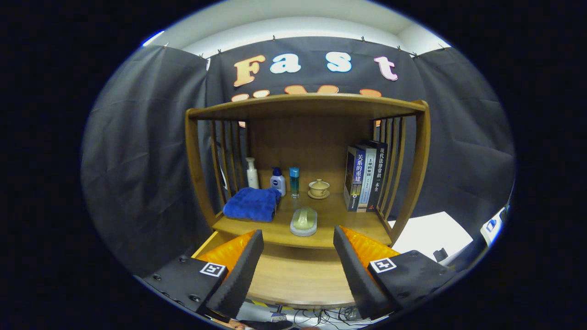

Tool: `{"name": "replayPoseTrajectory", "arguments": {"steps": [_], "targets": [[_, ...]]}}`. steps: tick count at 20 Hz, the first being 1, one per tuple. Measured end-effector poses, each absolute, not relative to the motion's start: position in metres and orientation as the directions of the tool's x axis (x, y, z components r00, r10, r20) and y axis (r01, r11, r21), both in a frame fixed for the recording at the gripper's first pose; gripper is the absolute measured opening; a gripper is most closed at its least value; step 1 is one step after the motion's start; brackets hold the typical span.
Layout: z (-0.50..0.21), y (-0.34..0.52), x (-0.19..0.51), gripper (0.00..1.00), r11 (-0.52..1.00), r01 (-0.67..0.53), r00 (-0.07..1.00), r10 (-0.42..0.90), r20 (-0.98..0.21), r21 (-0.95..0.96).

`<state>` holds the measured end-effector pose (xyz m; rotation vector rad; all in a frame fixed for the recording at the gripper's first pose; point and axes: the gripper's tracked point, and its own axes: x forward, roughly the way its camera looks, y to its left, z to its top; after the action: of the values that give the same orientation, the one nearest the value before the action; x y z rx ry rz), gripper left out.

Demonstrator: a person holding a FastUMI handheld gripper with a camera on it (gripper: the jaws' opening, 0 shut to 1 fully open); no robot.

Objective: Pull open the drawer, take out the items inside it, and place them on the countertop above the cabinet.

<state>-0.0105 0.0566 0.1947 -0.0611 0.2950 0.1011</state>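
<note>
Hovering spread wide with nothing between its fingers, the gripper (298, 256) faces a wooden cabinet (422, 174). Beyond the fingers, on the countertop (330, 215), a soap dish with a pale bar (303, 221) lies near the front edge; a folded blue towel (252, 204) sits to its left. Farther back stand a white pump bottle (251, 173), a blue-capped bottle (278, 181), a teal bottle (294, 182) and a lidded cup on a saucer (318, 188). Upright books (364, 176) fill the right side. The wood front (298, 275) just below the countertop shows no handle, so the drawer cannot be made out.
</note>
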Motion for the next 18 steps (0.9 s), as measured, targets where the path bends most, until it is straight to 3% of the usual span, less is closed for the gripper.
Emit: {"name": "replayPoseTrajectory", "arguments": {"steps": [11, 18], "targets": [[0.145, 0.097, -0.090, 0.98, 0.992, -0.103, 0.978, 0.088, -0.187, -0.070], [0.093, 0.099, -0.101, 0.99, 0.998, -0.052, 0.995, 0.055, -0.086, 0.039]]}}
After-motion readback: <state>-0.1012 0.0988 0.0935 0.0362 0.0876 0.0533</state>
